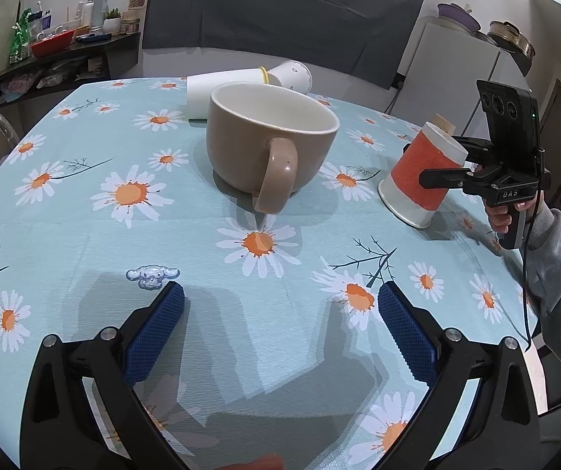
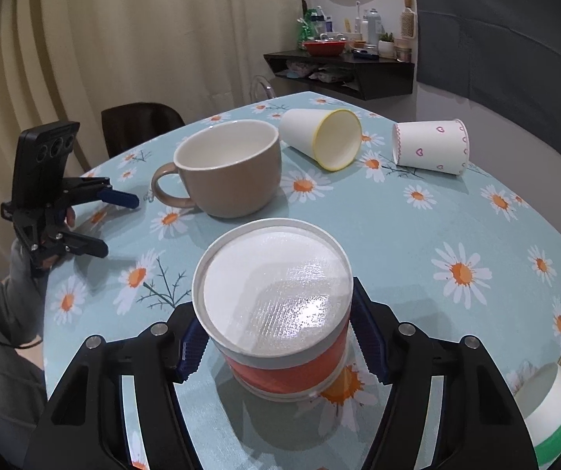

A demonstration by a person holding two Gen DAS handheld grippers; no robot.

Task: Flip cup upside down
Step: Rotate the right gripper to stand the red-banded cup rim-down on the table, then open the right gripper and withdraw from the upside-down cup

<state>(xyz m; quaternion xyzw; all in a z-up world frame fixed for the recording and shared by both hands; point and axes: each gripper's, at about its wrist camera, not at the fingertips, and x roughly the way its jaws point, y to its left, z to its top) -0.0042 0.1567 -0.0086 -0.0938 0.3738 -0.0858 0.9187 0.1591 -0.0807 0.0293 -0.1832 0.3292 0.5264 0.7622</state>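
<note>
Orange paper cup (image 2: 280,325) stands upside down, slightly tilted, on our daisy-cloth desk (image 2: 456,215), its base up, gripped by our right gripper (image 2: 276,337). Our left gripper (image 1: 280,325) hangs wide apart near the brown mug (image 1: 268,149).

Brown mug (image 2: 228,168) upright, two paper cups on sides, daisy tablecloth (image 2: 456,235)

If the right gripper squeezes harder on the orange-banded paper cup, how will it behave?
The orange-banded paper cup looks thin-walled and light, so it would likely dent between the right gripper pads. It is base-up and tilted, only its rim edge on the tablecloth, so it may tip or skid.
</note>
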